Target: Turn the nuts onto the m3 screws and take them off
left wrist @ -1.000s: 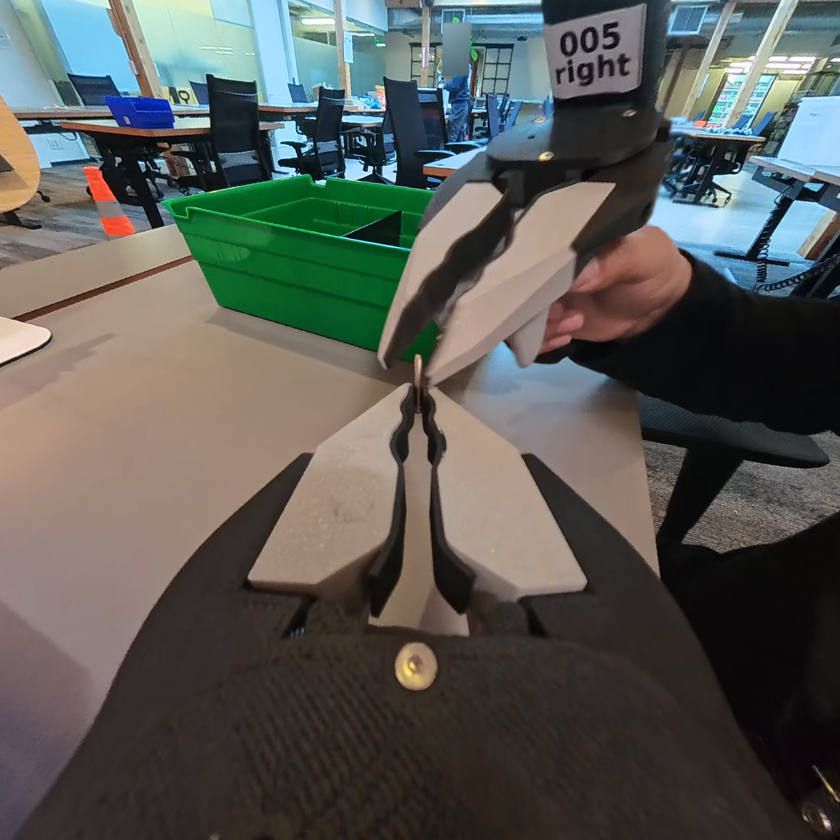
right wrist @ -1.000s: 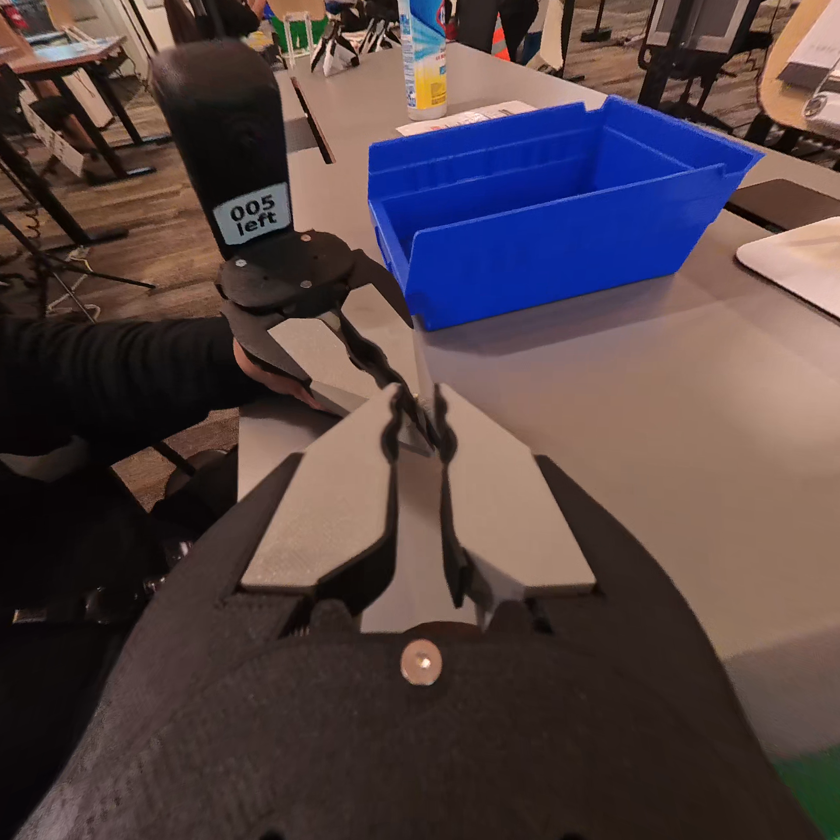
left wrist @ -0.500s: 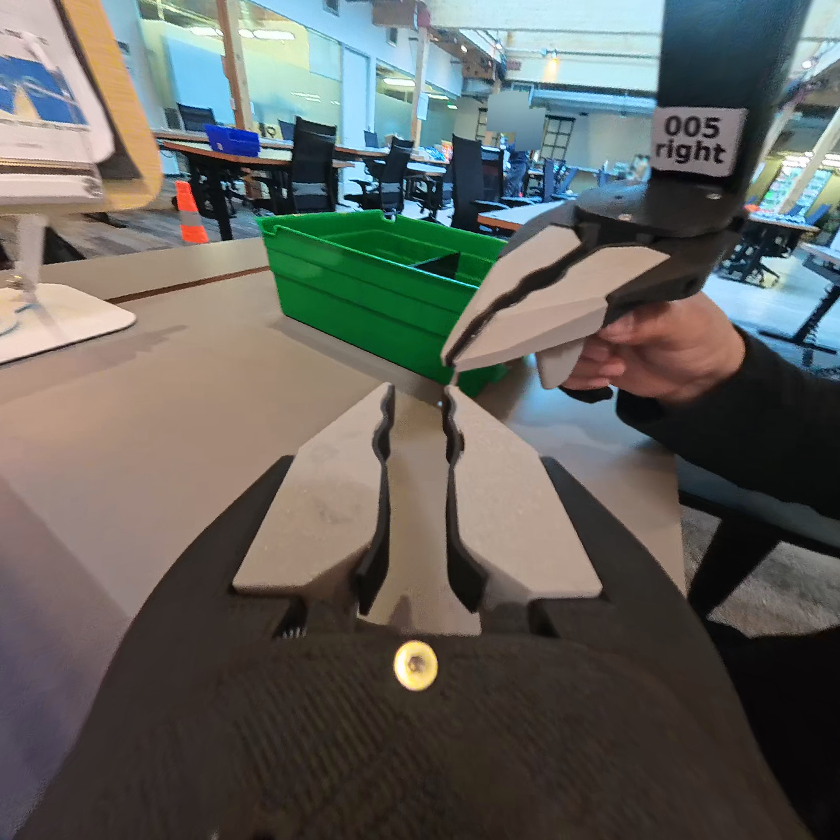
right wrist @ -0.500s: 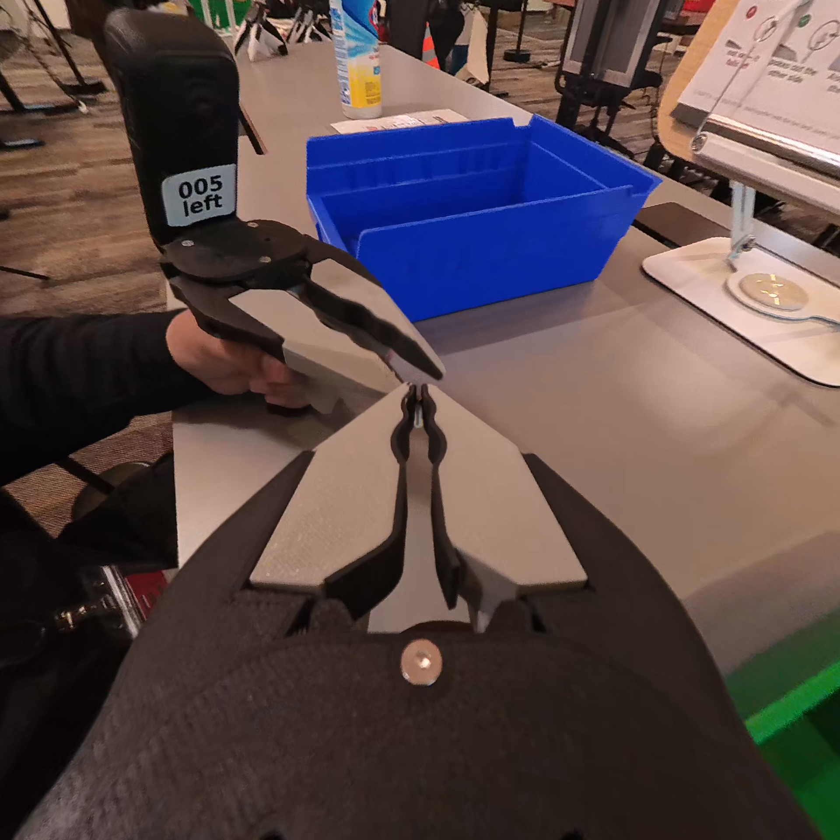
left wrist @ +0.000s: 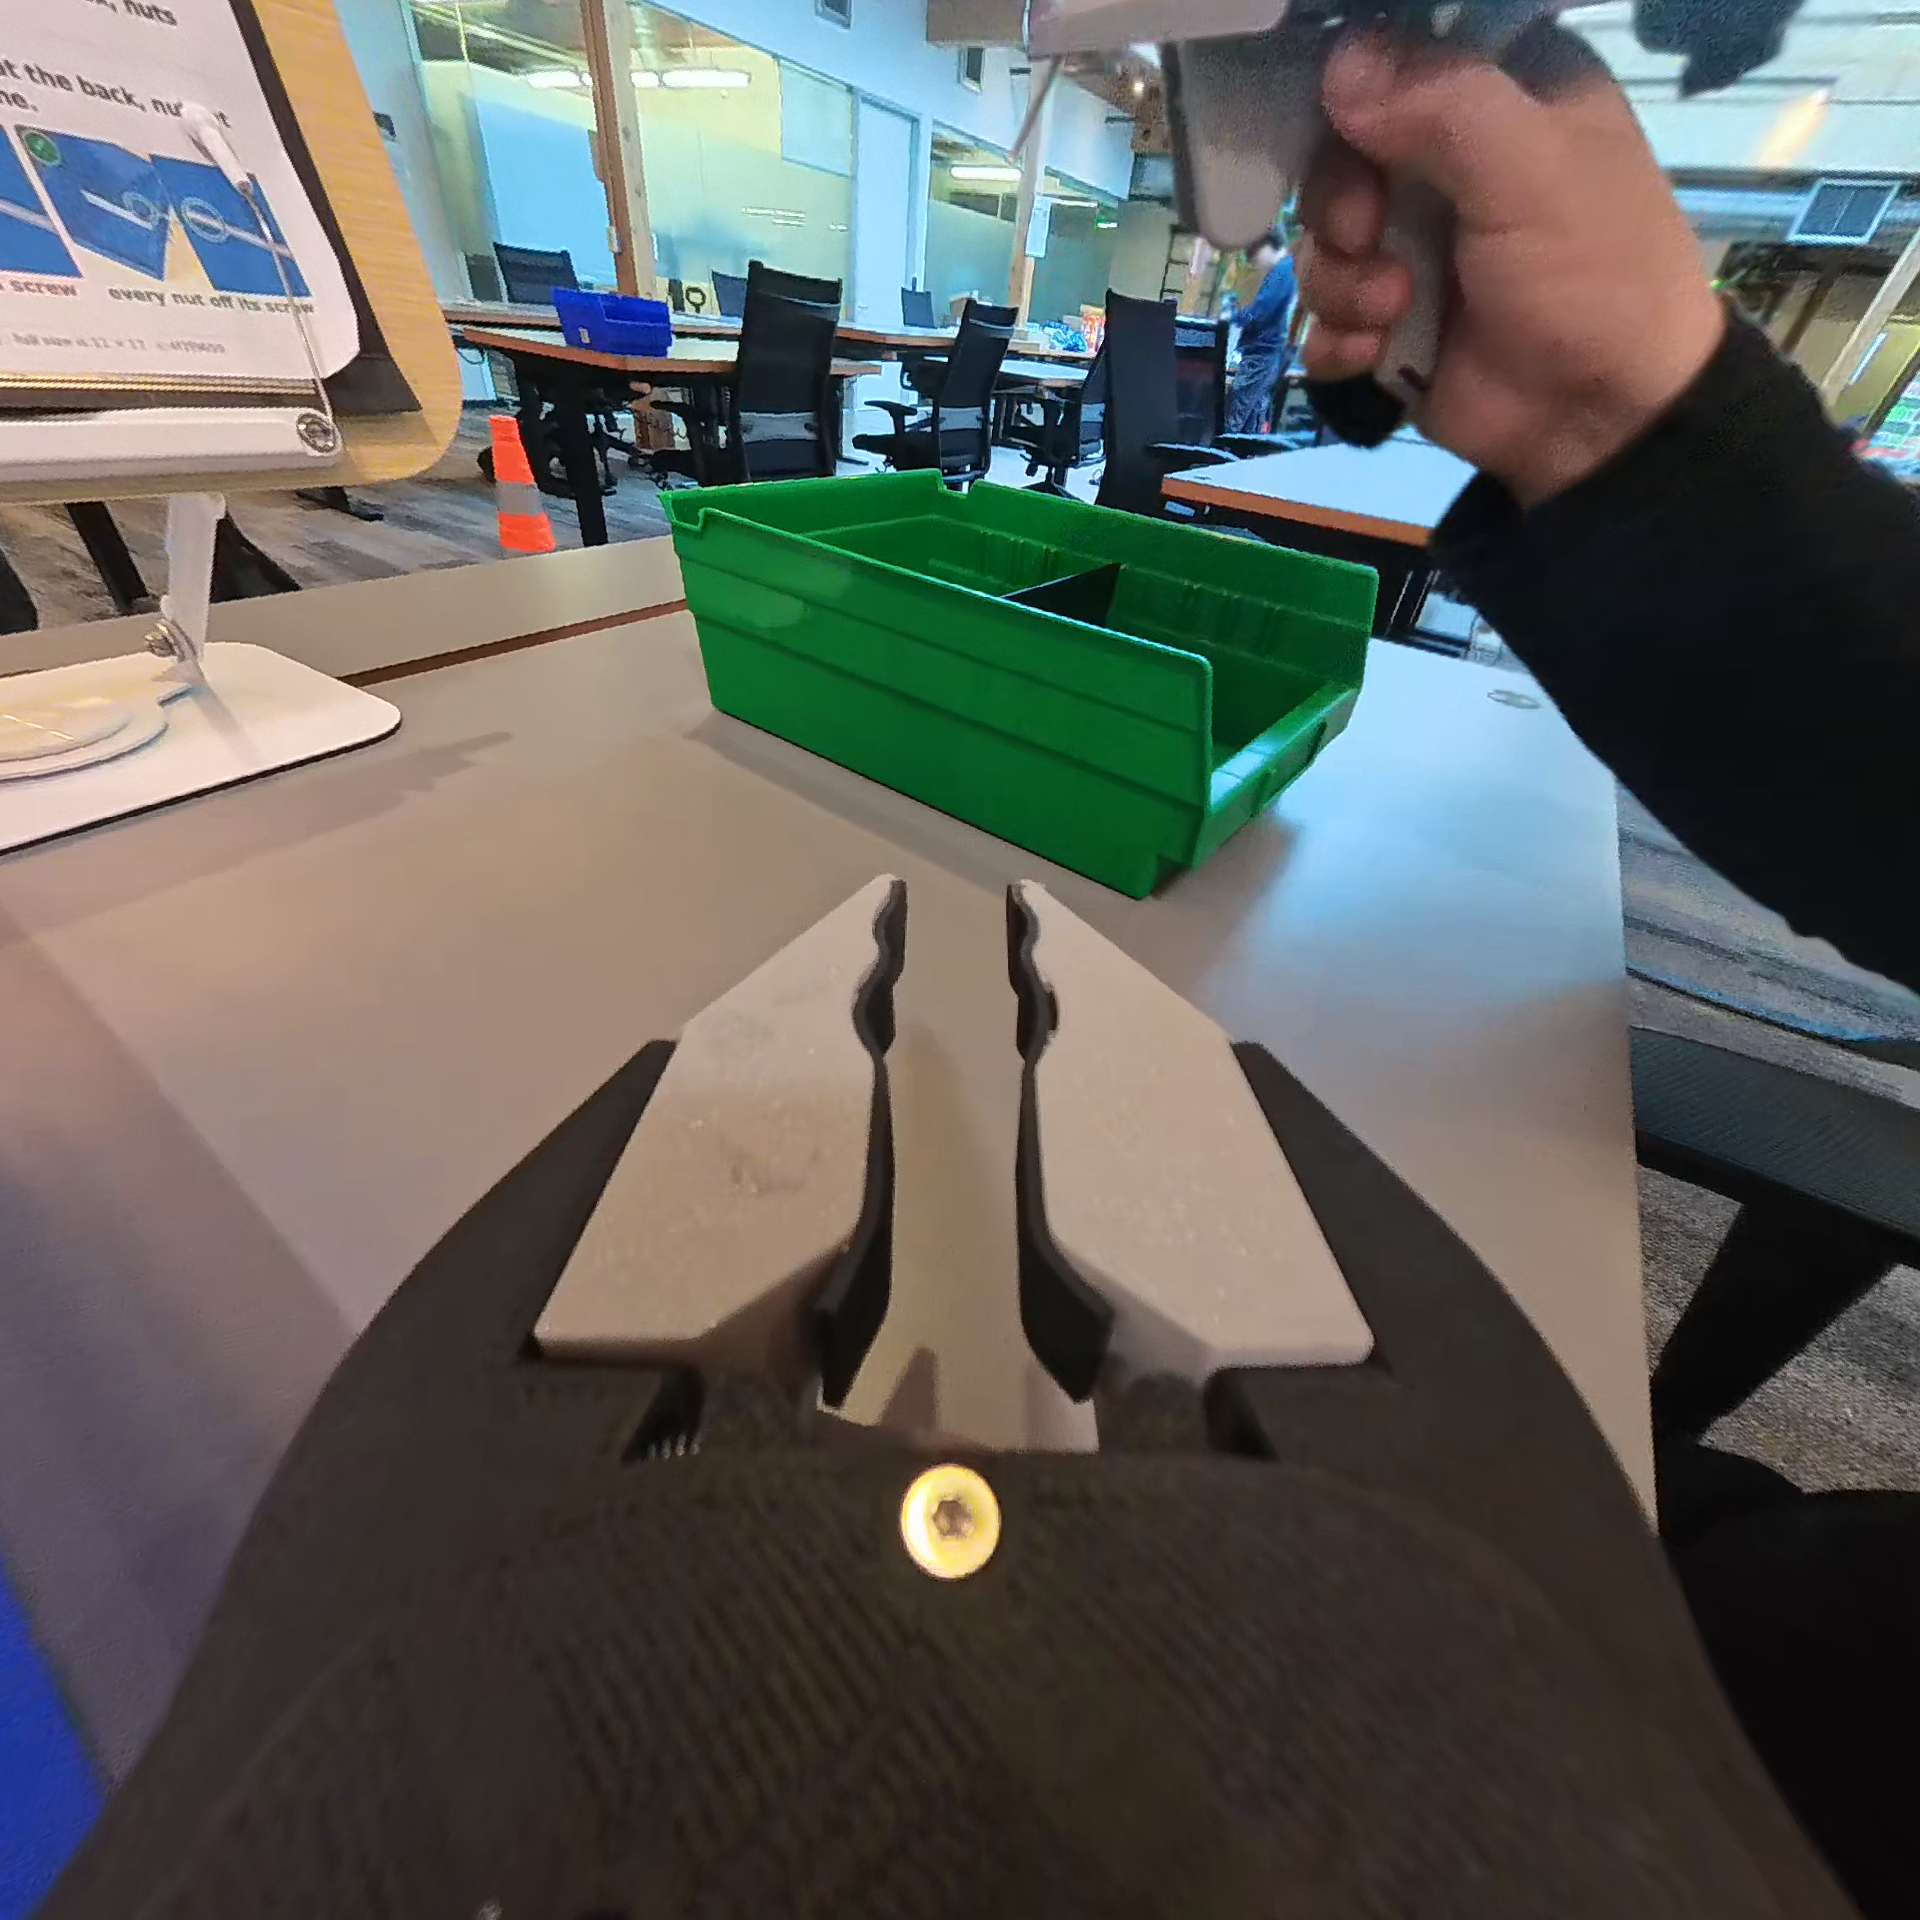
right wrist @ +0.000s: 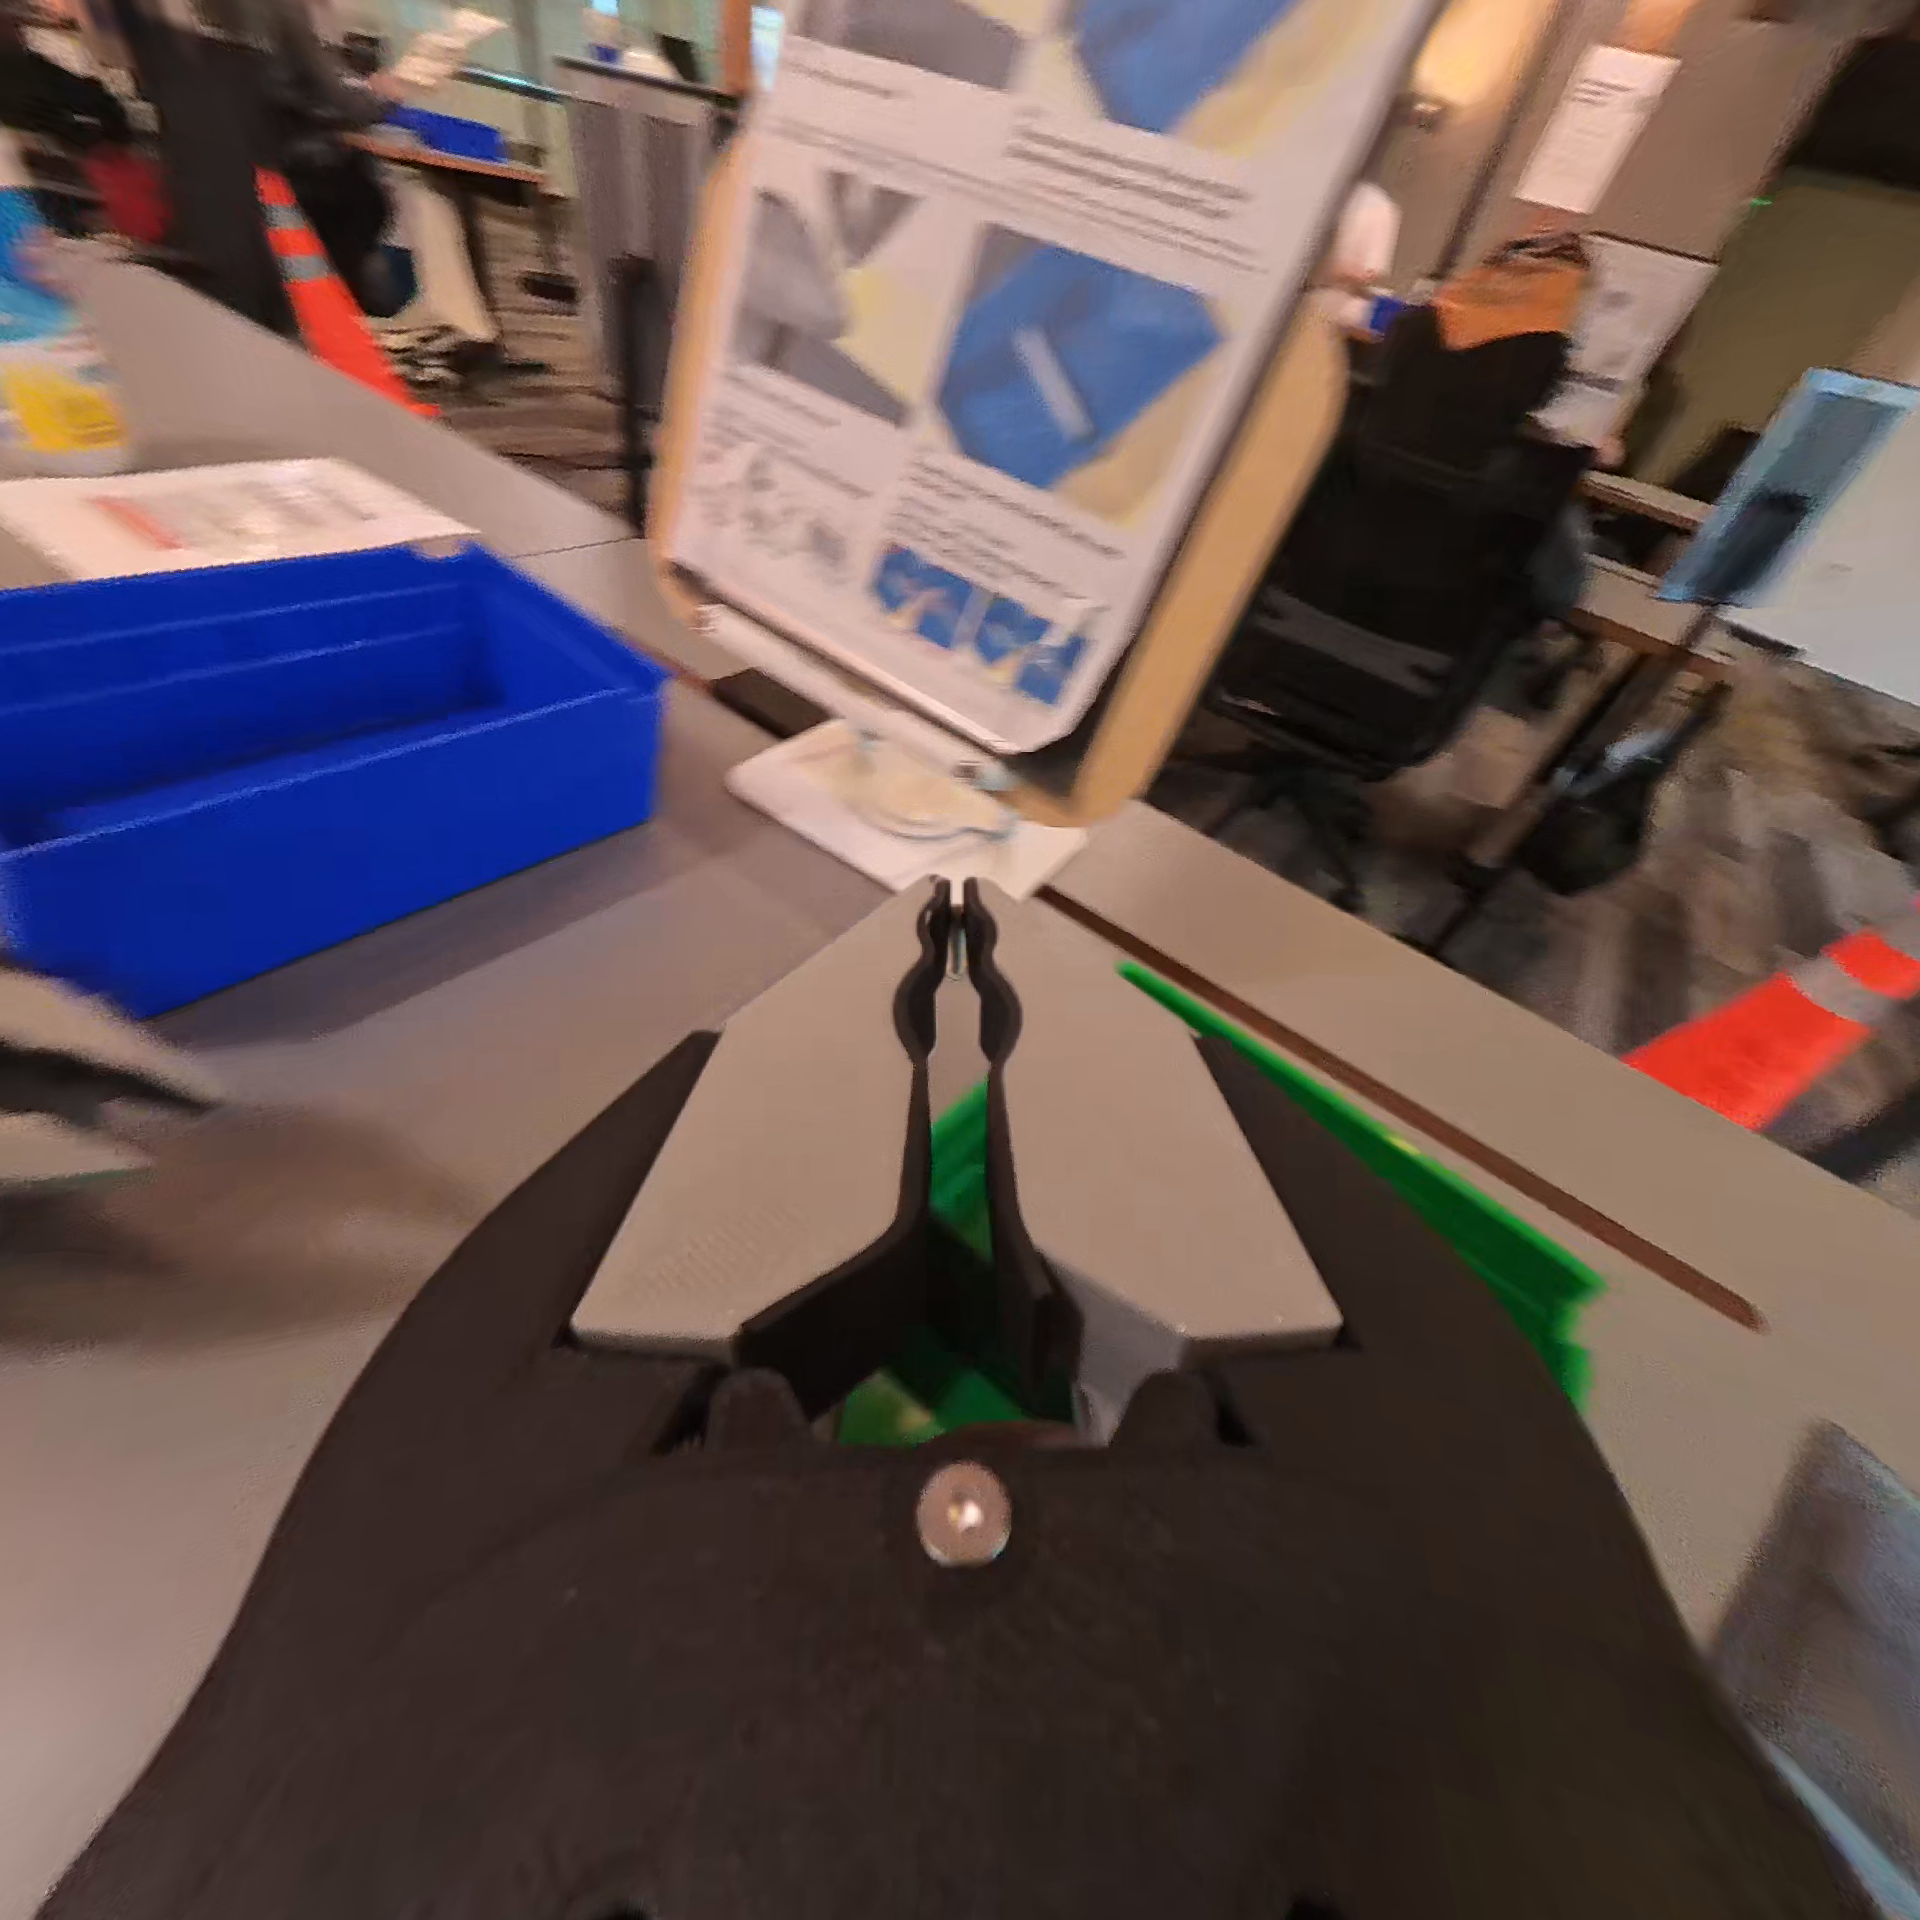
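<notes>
My right gripper (right wrist: 954, 891) is shut on a small metal screw (right wrist: 954, 948), pinched upright between its tips; I cannot tell whether a nut is on it. It hovers above the green bin (right wrist: 1455, 1216), which shows under and to the right of the fingers. My left gripper (left wrist: 956, 904) is open and empty, low over the grey table (left wrist: 416, 987), pointing at the green bin (left wrist: 987, 707). In the left wrist view a hand (left wrist: 1507, 260) holds the right gripper's handle (left wrist: 1236, 135) high at the top right.
A blue bin (right wrist: 312, 707) stands at the left of the table. An instruction board on a white stand (right wrist: 987, 416) is behind the bins and also shows in the left wrist view (left wrist: 156, 260). Orange cones (right wrist: 1766, 1039), office chairs and desks lie beyond the table edge.
My left gripper opened and let go of the screw. My right gripper closed on it, then lifted away and swung over the green bin.
</notes>
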A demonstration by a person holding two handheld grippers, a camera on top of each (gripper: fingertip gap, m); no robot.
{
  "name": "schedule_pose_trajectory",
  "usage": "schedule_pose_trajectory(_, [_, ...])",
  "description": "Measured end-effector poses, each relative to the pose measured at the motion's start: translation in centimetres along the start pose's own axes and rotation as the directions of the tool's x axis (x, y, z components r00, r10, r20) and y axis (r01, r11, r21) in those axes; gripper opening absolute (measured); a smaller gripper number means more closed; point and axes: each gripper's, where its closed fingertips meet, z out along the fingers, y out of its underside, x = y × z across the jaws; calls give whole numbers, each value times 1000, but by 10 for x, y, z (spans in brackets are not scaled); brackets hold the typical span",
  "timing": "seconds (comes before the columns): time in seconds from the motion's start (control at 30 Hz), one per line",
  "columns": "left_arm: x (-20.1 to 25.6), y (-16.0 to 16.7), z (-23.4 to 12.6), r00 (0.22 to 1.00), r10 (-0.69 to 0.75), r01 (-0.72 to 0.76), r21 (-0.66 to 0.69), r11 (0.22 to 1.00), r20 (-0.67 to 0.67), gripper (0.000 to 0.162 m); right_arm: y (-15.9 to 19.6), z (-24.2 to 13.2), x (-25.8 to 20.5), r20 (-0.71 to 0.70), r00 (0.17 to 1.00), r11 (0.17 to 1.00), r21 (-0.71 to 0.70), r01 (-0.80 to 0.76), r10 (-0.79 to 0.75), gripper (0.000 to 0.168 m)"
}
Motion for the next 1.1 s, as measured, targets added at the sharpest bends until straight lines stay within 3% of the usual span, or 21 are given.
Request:
schedule_pose_trajectory(0.13, [1, 0, 0, 1000, 2, -2, -3, 1000, -3, 17, 40, 18, 81, -141, 990, 985, -167, -48, 24, 0])
schedule_pose_trajectory(0.23, [1, 1, 1, 1000, 8, -8, -5, 1000, -2, 16, 84, 29, 113, -198, 973, 943, -287, -170, 115, 33])
schedule_pose_trajectory(0.4, [1, 2, 2, 1000, 6, -6, -15, 1000, -7, 16, 52, 15, 103, -158, 974, 976, -124, -182, 162, 28])
schedule_pose_trajectory(0.5, [4, 4, 3, 1000, 23, -23, -28, 999, -10, 16, 31, 11, 66, -53, 985, 981, -93, -170, 166, 29])
schedule_pose_trajectory(0.63, [6, 4, 4, 999, 40, -40, -33, 999, -13, 16, 12, 13, -20, 167, 973, 986, -61, -153, 161, 32])
schedule_pose_trajectory(0.8, [6, 4, 4, 999, 34, -34, -31, 999, -16, 16, 32, 33, -142, 404, 904, 989, -88, -117, 143, 33])
schedule_pose_trajectory(1.03, [5, 2, 1, 1000, 7, -8, -17, 1000, -23, 17, 102, 90, -203, 404, 896, 978, -172, -122, 183, 35])
schedule_pose_trajectory(1.1, [4, 2, 0, 1000, -3, 3, -12, 1000, -23, 18, 107, 90, -206, 379, 923, 989, -146, -8, 64, 36])
